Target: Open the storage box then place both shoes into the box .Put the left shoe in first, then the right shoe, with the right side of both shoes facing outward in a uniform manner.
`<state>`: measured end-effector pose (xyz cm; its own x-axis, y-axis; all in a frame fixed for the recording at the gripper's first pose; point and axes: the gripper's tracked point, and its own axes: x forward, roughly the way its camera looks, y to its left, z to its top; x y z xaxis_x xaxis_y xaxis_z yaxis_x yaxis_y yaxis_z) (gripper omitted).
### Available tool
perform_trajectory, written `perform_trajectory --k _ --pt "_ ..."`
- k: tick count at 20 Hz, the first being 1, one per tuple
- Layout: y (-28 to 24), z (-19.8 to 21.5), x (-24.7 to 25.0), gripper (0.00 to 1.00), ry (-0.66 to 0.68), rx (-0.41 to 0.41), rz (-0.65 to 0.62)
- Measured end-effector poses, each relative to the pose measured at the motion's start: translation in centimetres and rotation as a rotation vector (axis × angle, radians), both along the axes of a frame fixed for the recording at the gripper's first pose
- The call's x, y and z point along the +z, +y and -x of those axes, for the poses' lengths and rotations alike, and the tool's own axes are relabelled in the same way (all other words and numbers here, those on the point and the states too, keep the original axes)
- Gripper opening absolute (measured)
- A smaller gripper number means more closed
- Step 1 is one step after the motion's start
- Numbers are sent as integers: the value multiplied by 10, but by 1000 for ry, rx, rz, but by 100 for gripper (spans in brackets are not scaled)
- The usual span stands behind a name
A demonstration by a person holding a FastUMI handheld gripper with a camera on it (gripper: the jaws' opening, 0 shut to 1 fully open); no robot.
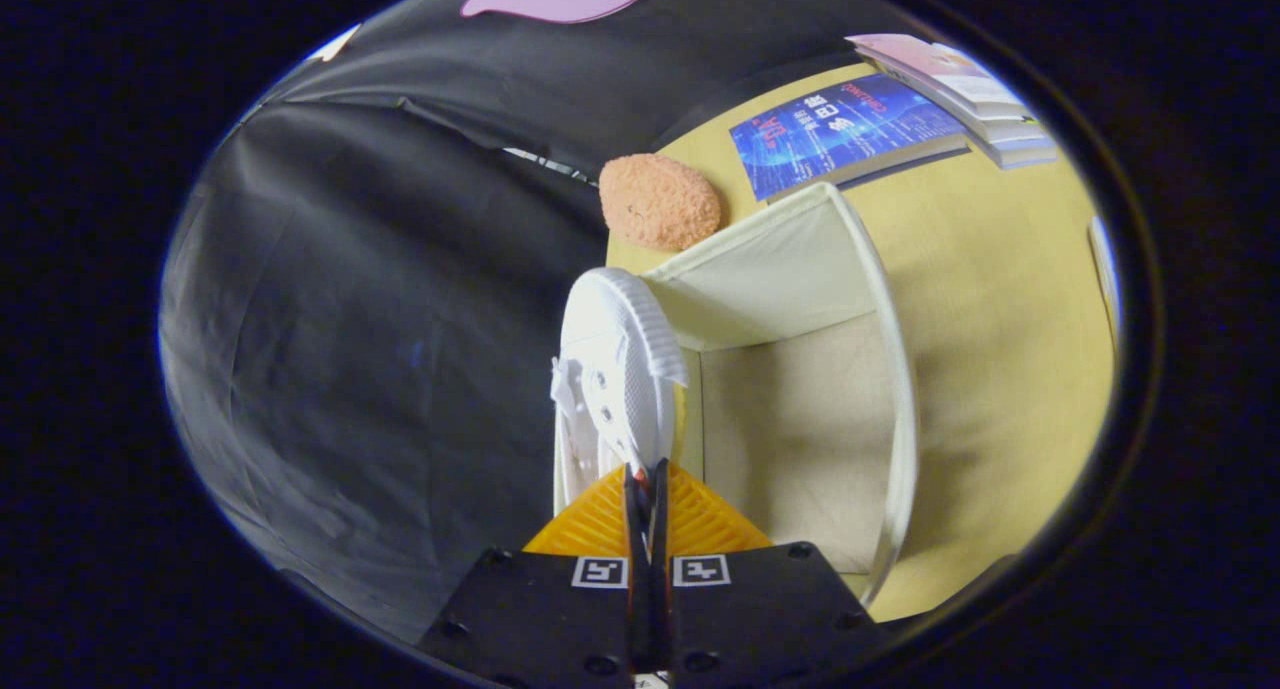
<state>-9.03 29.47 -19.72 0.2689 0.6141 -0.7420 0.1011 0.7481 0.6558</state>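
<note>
My gripper [646,469] is shut on a white shoe [612,369], both fingers pinching its upper edge near the heel. The shoe hangs toe-forward beyond the fingertips, laces facing away from the box, and its ribbed sole rim runs along the top. It hovers over the near side wall of the open cream fabric storage box [890,369], whose bare beige floor shows beside the shoe.
The box stands on a yellow table [1000,299]. An orange fuzzy oval object [660,201] lies just past the box's far corner. A blue book [845,134] and a stack of books [960,89] lie further back. Black cloth hangs past the table's edge.
</note>
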Motion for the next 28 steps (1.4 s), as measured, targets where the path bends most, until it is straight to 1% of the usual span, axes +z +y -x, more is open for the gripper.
perform_trajectory --k 3,5,7,12,18,21,24,28 --pt "-1 14 -18 2 6 43 57" --pt "5 16 -29 2 31 33 56" --pt "25 10 -25 2 57 8 -26" --pt "32 5 -23 2 42 32 12" --pt "19 -7 -7 2 23 0 -23" --pt "-4 -19 5 2 -10 -26 -21" --pt "-43 -34 18 2 -55 -72 -7" --pt "-121 -56 35 2 -118 -166 35"
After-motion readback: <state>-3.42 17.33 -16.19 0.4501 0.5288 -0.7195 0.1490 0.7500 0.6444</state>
